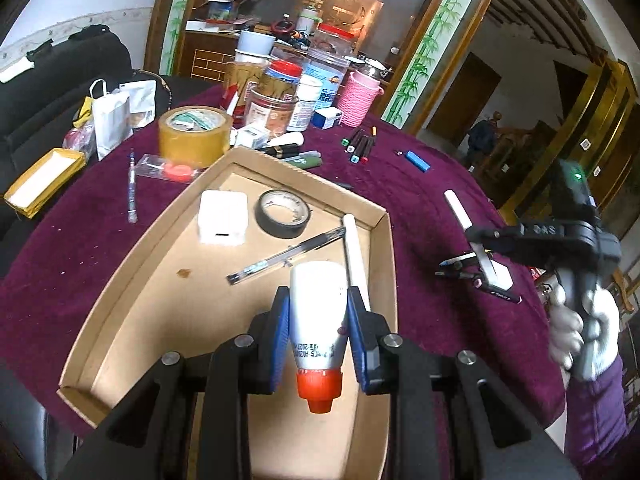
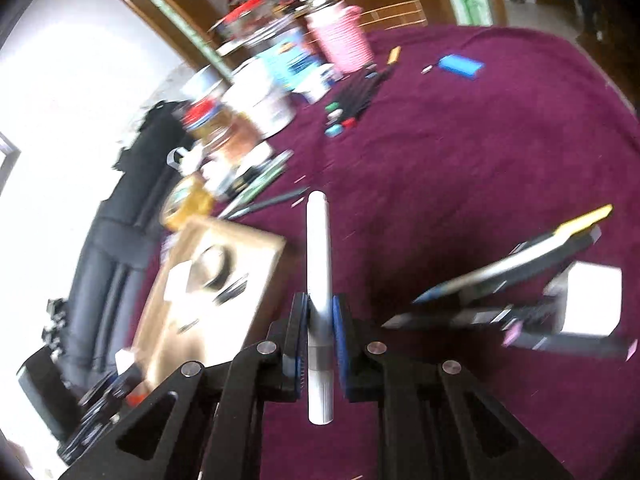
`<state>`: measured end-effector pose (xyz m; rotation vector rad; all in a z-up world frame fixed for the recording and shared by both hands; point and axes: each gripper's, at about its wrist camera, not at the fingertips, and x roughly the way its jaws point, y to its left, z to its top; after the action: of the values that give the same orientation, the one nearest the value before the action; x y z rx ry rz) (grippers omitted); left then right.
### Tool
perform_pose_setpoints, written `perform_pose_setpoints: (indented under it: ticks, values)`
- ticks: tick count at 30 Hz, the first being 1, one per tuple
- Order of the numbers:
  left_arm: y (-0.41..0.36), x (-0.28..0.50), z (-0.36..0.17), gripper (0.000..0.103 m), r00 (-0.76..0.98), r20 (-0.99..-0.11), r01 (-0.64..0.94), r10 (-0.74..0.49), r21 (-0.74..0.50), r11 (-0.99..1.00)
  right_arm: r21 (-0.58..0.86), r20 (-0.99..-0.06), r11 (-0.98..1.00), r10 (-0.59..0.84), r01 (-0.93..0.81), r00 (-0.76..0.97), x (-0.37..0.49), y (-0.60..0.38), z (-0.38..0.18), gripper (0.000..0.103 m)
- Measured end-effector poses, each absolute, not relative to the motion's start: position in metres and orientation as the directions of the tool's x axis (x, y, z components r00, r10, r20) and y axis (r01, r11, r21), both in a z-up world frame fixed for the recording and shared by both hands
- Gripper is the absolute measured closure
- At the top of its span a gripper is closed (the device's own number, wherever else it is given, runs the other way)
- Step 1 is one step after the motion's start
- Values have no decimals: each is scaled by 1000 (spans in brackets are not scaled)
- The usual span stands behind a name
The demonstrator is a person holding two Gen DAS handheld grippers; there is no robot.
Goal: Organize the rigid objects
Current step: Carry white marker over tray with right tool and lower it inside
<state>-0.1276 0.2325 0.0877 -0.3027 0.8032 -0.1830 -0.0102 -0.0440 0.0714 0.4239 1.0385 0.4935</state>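
Left gripper (image 1: pixel 318 320) closed on a white bottle (image 1: pixel 318 312) with an orange cap (image 1: pixel 320 390), blue pads (image 1: pixel 280 340) pressed on both sides of it, cap end pointing back toward the camera. Held above the near part of a cardboard tray (image 1: pixel 120 308) on a purple tablecloth (image 1: pixel 420 184).

Inside the tray: a white box (image 1: pixel 222 218), a black tape roll (image 1: pixel 282 213), a clear pen (image 1: pixel 286 256) lying slanted, and a white stick (image 1: pixel 354 256) along the right wall, partly hidden behind the bottle.

Right gripper (image 2: pixel 320 320) shut tight on a white marker (image 2: pixel 319 300), gripped near the middle, standing straight between the pads, lifted off the tablecloth to the right of the tray. Seen from the left camera, held by a white-gloved hand (image 1: pixel 580 332).

Below it on the cloth, several dark pens (image 2: pixel 500 280) in a loose heap, blurred. Farther back: a brown tape roll (image 1: pixel 195 134), a group of markers (image 1: pixel 360 144), a blue lighter (image 1: pixel 418 161), jars and a pink cup (image 1: pixel 359 98).
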Motion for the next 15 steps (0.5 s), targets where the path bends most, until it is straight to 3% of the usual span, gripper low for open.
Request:
perform_pose_setpoints:
  ticks: [7,15]
  values:
    - [238,-136,78,77,667,-701,32,-251,-309,950,630,-654,735,676,-251,340,-47,18,61,89]
    - [243,-144,75,77,687,-714,-7,-138,-196,981,586,-704,754,655,-296,276,-58,70,42,89]
